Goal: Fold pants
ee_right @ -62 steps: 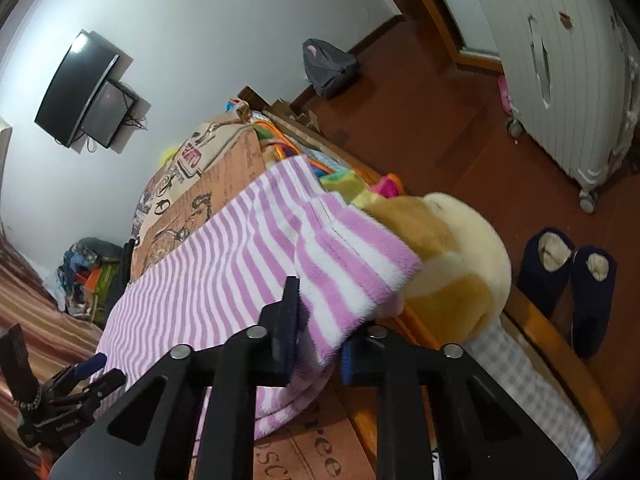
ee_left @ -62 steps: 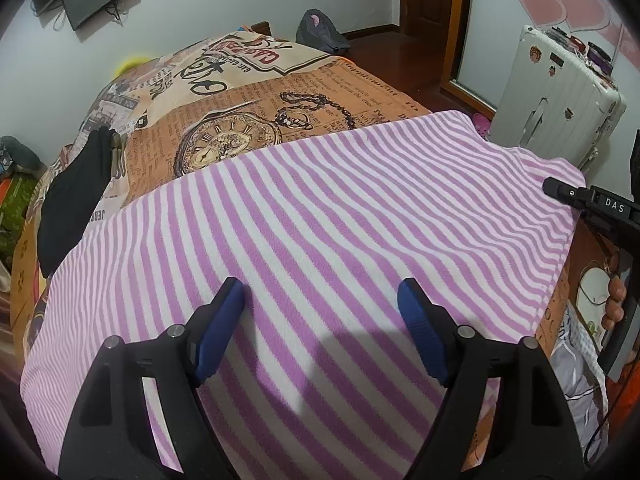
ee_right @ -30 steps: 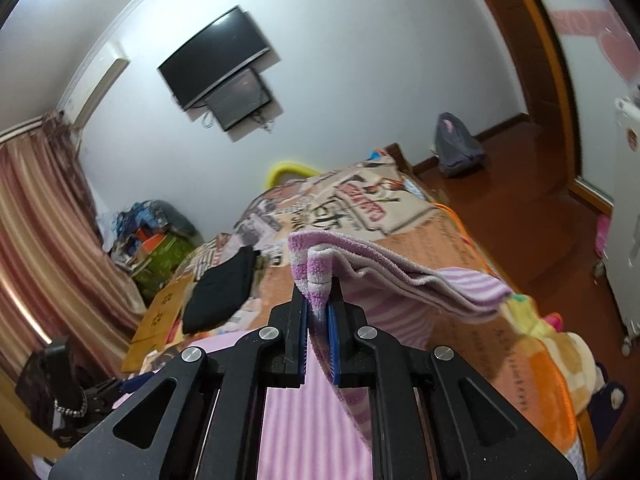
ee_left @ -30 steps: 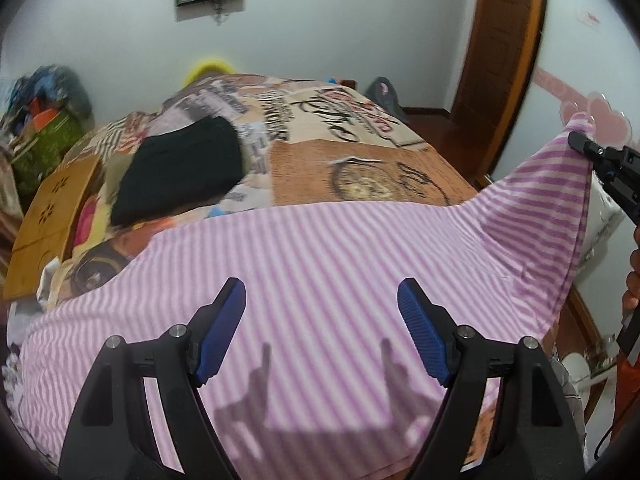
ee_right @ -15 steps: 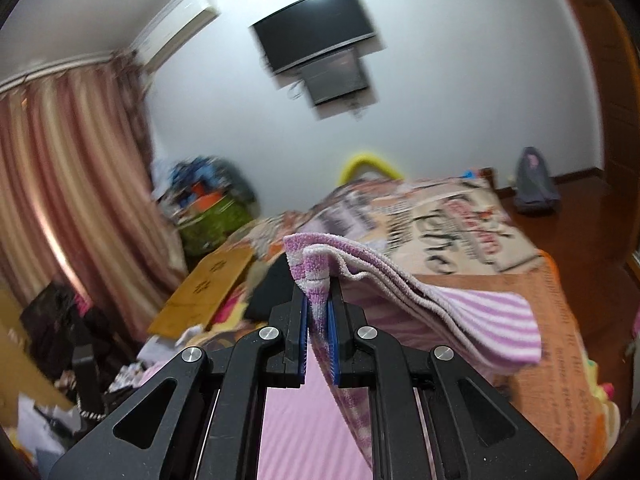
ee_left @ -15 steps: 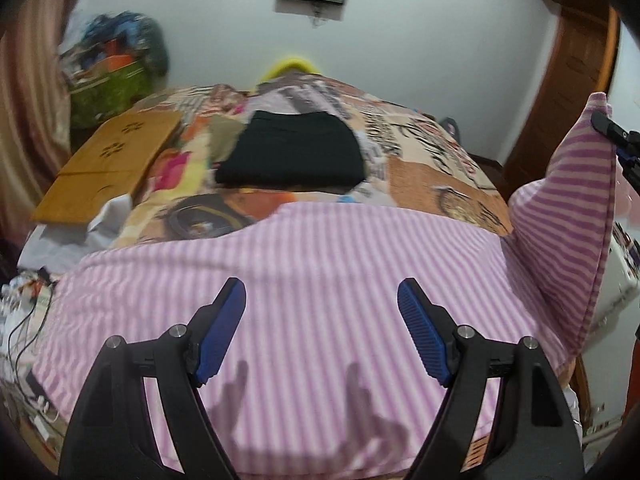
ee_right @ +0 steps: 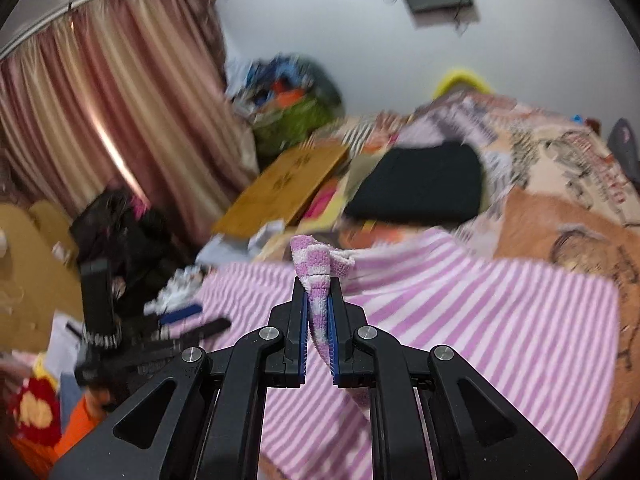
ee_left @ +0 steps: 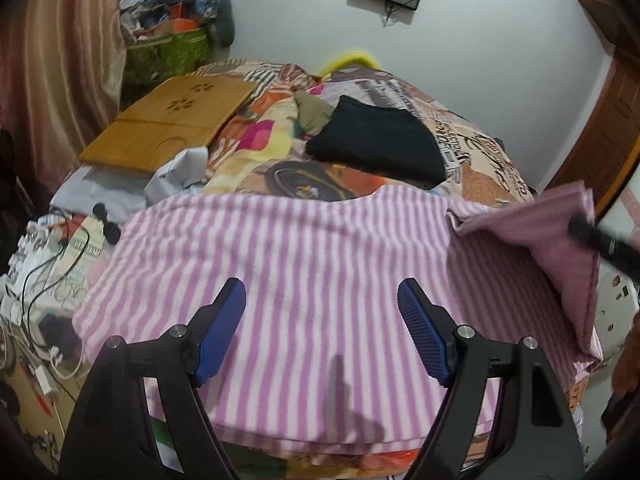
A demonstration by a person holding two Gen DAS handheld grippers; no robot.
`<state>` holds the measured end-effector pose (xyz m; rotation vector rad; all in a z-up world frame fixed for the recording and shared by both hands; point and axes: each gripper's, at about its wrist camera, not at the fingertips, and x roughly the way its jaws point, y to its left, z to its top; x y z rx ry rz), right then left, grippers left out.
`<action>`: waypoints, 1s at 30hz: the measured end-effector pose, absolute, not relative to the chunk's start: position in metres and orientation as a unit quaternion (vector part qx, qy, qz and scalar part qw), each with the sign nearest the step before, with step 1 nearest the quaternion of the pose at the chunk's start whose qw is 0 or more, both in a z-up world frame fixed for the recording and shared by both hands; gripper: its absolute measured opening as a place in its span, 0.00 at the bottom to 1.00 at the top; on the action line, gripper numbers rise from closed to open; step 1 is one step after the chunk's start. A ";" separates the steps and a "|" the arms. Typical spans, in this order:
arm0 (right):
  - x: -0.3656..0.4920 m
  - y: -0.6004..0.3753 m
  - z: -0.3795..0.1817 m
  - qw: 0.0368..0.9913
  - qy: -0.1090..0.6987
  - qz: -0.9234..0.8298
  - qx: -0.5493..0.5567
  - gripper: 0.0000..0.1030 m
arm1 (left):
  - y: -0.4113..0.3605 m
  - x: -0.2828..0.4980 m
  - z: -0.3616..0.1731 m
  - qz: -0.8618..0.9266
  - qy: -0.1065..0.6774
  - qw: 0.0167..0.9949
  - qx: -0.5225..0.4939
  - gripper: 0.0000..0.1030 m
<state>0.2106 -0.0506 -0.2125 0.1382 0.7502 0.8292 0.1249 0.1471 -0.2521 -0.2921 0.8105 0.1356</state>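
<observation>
The striped pants (ee_left: 320, 272) lie spread across the near edge of the bed (ee_left: 480, 152), pink and white bands running toward the far side. The right gripper (ee_right: 319, 312) is clamped tight on a bunched corner of the pants, lifted clear of the bed, most likely so that this end can be carried over the flat part to make a fold. The left gripper (ee_left: 322, 316) hangs above the middle of the pants with its jaws wide apart and nothing between them, probably ready to press or steady the cloth. The left view shows the raised flap standing up at the bed's right edge; the right view alone shows the pinch itself. A folded black garment (ee_left: 380, 140) and a wooden tray (ee_left: 168, 120) sit farther up the bed.
</observation>
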 end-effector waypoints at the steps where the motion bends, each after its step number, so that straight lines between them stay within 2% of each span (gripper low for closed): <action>1: 0.208 -0.047 -0.217 0.840 0.365 0.398 0.061 0.07 | 0.148 0.125 -0.255 0.066 0.396 0.905 -0.144 0.77; 15: 0.183 -0.033 -0.292 0.780 0.474 0.410 0.006 0.09 | 0.119 0.139 -0.264 0.042 0.415 0.901 -0.120 0.77; 21: 0.176 -0.037 -0.292 0.772 0.482 0.415 0.000 0.12 | 0.103 0.144 -0.261 0.033 0.424 0.899 -0.109 0.77; 26: 0.172 -0.053 -0.279 0.773 0.478 0.416 0.017 0.28 | 0.089 0.144 -0.252 0.019 0.425 0.900 -0.100 0.77; 30: 0.165 -0.081 -0.260 0.811 0.443 0.382 0.005 0.36 | 0.069 0.147 -0.247 0.003 0.425 0.901 -0.091 0.77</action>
